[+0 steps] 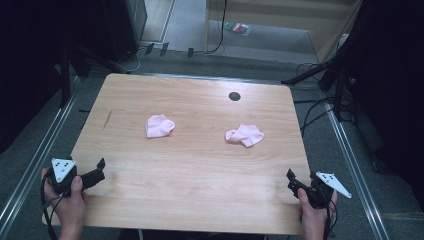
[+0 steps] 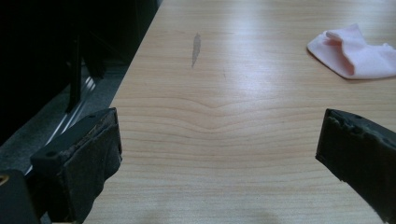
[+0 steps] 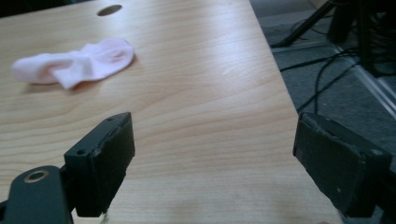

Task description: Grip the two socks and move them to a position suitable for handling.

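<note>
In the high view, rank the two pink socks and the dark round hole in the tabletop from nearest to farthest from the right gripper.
From the right gripper, at the near right edge with jaws open:
1. Right pink sock, ahead and slightly left of it.
2. Dark round hole, beyond that sock, toward the far edge.
3. Left pink sock, across the table on the left half.

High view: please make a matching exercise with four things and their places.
Things:
1. left sock
2. right sock
3. round hole
4. grey mark

Places:
A. near the table's far edge
B. mid-table, left of centre
C. near the table's left edge
D. mid-table, right of centre

Pairs: 1-B, 2-D, 3-A, 4-C
</note>
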Action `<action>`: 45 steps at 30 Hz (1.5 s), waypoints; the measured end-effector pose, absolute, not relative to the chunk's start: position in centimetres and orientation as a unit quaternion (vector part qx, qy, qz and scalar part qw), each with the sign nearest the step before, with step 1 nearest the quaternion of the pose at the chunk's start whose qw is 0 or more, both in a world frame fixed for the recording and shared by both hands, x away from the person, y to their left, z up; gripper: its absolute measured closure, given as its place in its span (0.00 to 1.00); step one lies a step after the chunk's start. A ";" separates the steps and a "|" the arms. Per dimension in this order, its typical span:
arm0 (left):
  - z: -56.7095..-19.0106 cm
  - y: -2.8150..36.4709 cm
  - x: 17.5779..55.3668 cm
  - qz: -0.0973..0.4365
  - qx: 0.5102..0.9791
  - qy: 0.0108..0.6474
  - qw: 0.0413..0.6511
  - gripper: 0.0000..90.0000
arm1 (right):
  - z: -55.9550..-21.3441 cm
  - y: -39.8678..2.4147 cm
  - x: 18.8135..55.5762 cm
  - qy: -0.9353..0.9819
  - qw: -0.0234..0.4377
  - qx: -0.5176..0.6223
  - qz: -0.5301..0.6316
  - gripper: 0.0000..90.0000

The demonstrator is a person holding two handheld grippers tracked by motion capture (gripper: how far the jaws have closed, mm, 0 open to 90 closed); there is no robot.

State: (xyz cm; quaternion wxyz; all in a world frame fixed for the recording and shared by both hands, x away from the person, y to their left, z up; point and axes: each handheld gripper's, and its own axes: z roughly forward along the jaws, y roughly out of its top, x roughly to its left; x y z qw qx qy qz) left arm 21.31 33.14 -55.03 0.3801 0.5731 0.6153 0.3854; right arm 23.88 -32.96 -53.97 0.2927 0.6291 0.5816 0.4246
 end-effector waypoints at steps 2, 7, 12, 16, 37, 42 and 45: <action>-55.0 33.2 21.3 0.384 0.574 0.615 0.381 0.00 | -53.9 -33.0 23.9 0.583 0.290 0.626 0.429 0.14; -55.0 33.2 21.3 0.372 0.580 0.616 0.382 0.00 | -53.7 -32.5 23.9 0.591 0.288 0.612 0.440 0.14; -55.1 33.3 21.7 0.359 0.586 0.617 0.383 0.00 | -53.5 -31.2 23.9 0.618 0.302 0.584 0.431 0.14; -55.0 33.5 21.8 0.348 0.584 0.622 0.390 0.00 | -53.6 -30.6 24.0 0.627 0.298 0.579 0.427 0.14; -55.0 33.3 22.4 0.333 0.596 0.621 0.387 0.00 | -52.9 -28.5 24.3 0.644 0.279 0.556 0.445 0.15; -55.1 33.5 22.3 0.321 0.593 0.621 0.400 0.00 | -52.7 -27.9 24.4 0.645 0.276 0.549 0.454 0.16; -55.1 33.6 22.2 0.322 0.590 0.621 0.404 0.00 | -52.6 -27.6 24.5 0.645 0.275 0.551 0.453 0.17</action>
